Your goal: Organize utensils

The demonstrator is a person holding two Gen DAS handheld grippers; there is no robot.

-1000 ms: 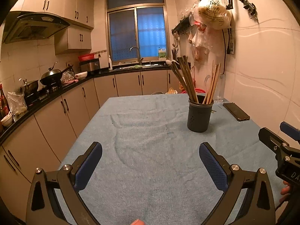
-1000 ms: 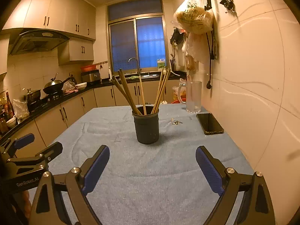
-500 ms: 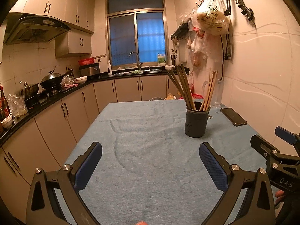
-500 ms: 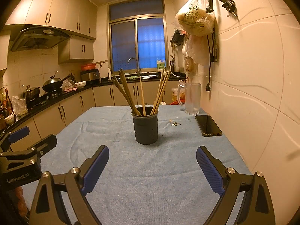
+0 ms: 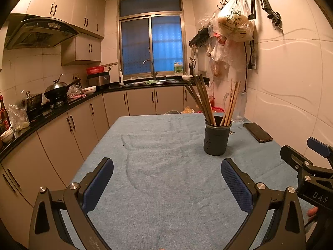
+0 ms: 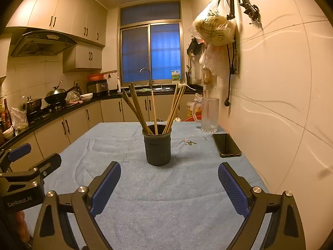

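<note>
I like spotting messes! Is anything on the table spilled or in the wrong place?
Nothing is spilled. The chopsticks stand in the upright holder. Only some tiny scraps lie loose on the blue cloth near the phone.

I count one dark holder [image 6: 158, 148] of chopsticks [image 6: 154, 109] too bunched to number, one phone [image 6: 226, 145], one glass mug [image 6: 209, 115].
</note>
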